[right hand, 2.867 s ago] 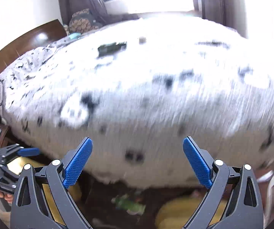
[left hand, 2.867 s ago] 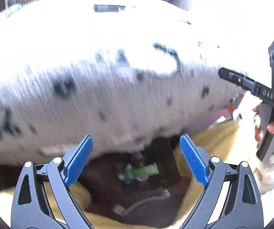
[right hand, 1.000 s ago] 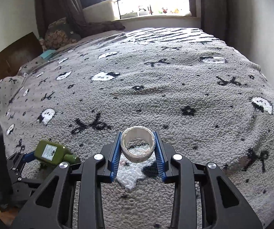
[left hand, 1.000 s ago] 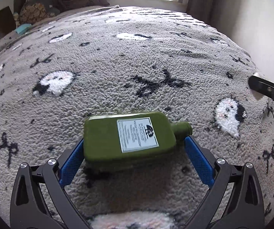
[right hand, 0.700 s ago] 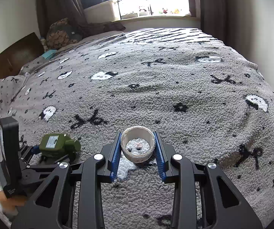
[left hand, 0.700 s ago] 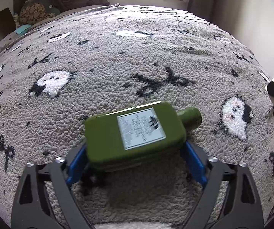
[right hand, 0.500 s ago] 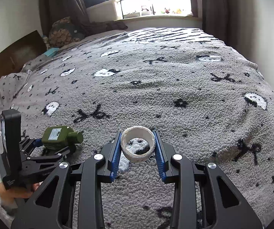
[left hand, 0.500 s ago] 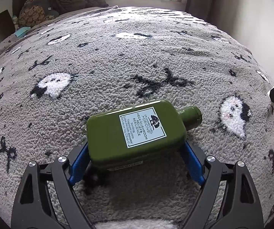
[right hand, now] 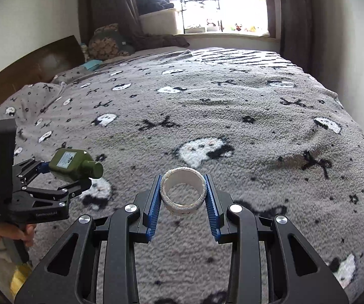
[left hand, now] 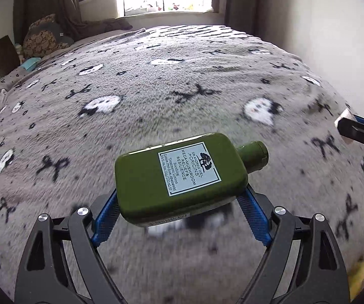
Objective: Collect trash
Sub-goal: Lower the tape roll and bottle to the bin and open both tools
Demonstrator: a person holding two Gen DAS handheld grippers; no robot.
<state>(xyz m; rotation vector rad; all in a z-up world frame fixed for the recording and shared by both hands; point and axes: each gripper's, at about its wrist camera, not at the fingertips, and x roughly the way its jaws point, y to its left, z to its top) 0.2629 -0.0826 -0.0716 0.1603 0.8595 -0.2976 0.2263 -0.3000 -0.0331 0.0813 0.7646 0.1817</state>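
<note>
My left gripper [left hand: 180, 200] is shut on a flat green bottle [left hand: 182, 174] with a white label, cap to the right, held above the grey blanket [left hand: 156, 88]. The bottle [right hand: 74, 164] and left gripper [right hand: 62, 174] also show at the left of the right wrist view. My right gripper [right hand: 183, 192] is shut on a white tape roll [right hand: 183, 193], held above the blanket [right hand: 232, 114]. The right gripper's tip [left hand: 359, 129] shows at the right edge of the left wrist view.
The bed is covered by a grey fleece blanket with ghost and bow prints. Pillows [right hand: 108, 43] and a wooden headboard [right hand: 30, 68] lie at the far left. A window [right hand: 207, 2] with curtains is behind the bed. A wall [right hand: 354, 38] runs along the right.
Both grippers have risen from the blanket with their loads, the left with the green bottle, the right with the tape roll. Both views have pulled back, showing more of the room.
</note>
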